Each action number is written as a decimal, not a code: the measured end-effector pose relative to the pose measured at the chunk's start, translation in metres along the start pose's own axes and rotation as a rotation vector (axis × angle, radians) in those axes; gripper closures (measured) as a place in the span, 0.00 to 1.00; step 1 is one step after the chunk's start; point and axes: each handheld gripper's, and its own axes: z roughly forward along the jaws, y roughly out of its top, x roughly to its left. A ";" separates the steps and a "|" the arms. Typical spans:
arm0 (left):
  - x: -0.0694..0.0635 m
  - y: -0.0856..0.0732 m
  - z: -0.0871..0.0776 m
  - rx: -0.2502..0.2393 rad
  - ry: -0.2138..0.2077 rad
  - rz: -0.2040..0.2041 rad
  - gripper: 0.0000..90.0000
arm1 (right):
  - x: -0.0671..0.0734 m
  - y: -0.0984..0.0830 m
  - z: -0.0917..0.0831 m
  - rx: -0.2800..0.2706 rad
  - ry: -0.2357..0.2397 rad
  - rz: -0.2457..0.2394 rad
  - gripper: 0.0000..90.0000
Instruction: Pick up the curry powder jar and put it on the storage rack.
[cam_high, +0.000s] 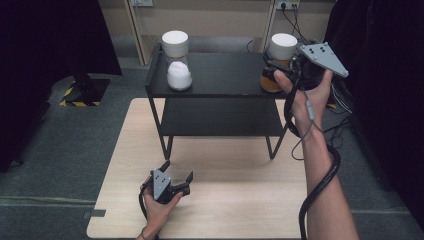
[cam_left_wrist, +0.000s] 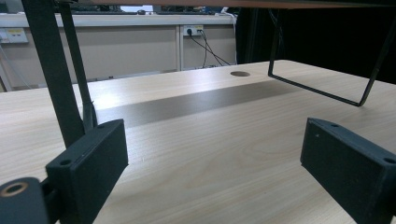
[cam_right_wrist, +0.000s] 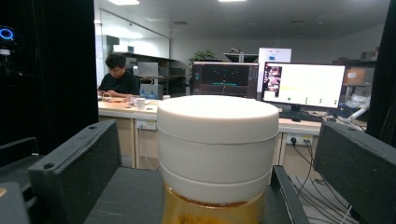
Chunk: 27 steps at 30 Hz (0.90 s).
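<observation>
From the high view I have the right gripper (cam_high: 276, 75) up at about one o'clock, at the right end of the black shelf (cam_high: 220, 80), with its jaws standing on either side of the amber jar (cam_high: 276, 67). In the right gripper view the jar (cam_right_wrist: 217, 154) with its white lid (cam_right_wrist: 217, 122) sits squarely between the two black pads (cam_right_wrist: 77, 168) — there is a clear gap on each side, so the jaws are spread wide and press on nothing. The amber jar rests on the shelf's top board, close to its right front corner, amber contents showing below the lid. At eleven o'clock on the same board stands a second jar (cam_high: 178, 62), also white-lidded, with white stuff inside, well apart from the first. My left gripper (cam_high: 176, 176) lies low at about seven o'clock on the pale wooden table (cam_high: 240, 200), near the front edge, held in the left hand (cam_high: 159, 210). Its own view shows both pads (cam_left_wrist: 88, 163) spread wide with bare tabletop between them — nothing held. Ahead of it in that view are the shelf's thin black legs (cam_left_wrist: 51, 70) and a round hole in the tabletop (cam_left_wrist: 240, 73). The right forearm (cam_high: 325, 170) runs in from five o'clock, with a black cable (cam_high: 320, 185) looped along it.
</observation>
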 end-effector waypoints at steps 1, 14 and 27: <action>0.000 0.000 0.000 0.000 0.000 0.000 0.07 | 0.000 0.000 -0.001 0.000 0.000 -0.002 0.01; 0.000 0.000 0.000 -0.002 0.001 -0.003 0.07 | -0.004 -0.006 -0.008 -0.001 0.015 0.002 0.00; 0.000 -0.001 0.000 -0.003 0.004 -0.002 0.07 | -0.017 -0.012 -0.029 -0.018 0.050 0.005 0.00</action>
